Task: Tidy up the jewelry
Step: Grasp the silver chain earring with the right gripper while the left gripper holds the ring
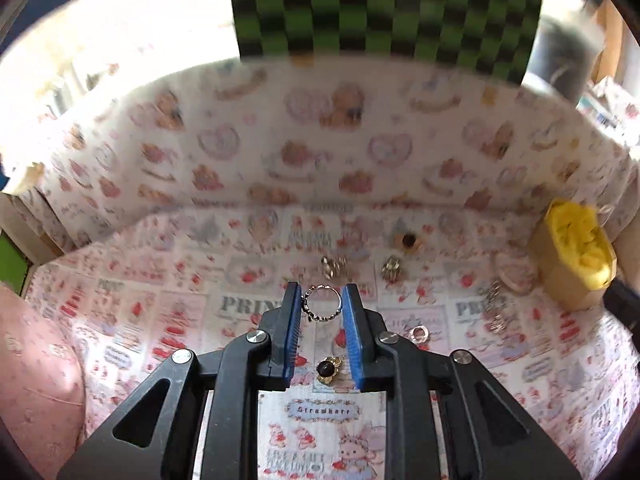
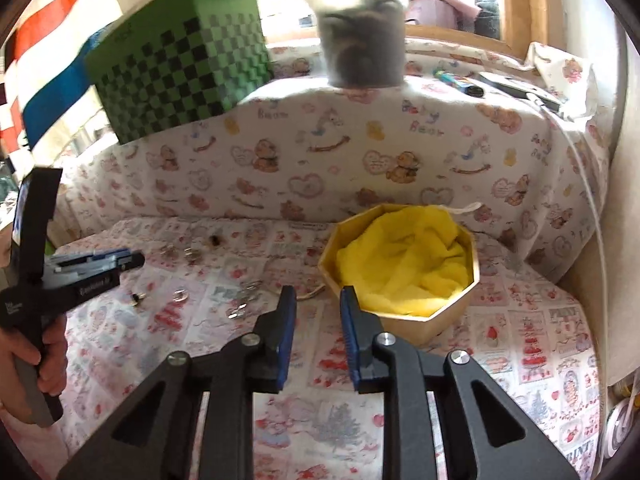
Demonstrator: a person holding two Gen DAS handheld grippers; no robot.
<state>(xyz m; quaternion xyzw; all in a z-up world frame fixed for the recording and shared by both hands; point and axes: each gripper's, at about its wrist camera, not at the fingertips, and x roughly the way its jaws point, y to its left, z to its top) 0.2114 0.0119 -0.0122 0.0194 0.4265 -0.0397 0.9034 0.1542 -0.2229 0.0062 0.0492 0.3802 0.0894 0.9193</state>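
My left gripper (image 1: pixel 323 305) is shut on a silver ring (image 1: pixel 322 307), pinched between the tips of its blue pads above the printed cloth. A gold piece with a black stone (image 1: pixel 328 369) lies on the cloth below, between the fingers. In the right wrist view the left gripper (image 2: pixel 134 261) reaches in from the left, with a hand (image 2: pixel 24 360) on its handle. My right gripper (image 2: pixel 318 300) hovers just left of the octagonal box (image 2: pixel 436 322) lined with yellow cloth (image 2: pixel 404 264). Its jaws stand a narrow gap apart with nothing between them.
More jewelry is scattered on the cloth: another black-stone piece (image 1: pixel 408 240), silver rings (image 1: pixel 334 266), a gold ring (image 1: pixel 391 268), a chain (image 1: pixel 494 308), a pink ring (image 1: pixel 419 334). A green checkered box (image 2: pixel 180 60) and a plastic tub (image 2: pixel 360 32) stand on the raised ledge behind.
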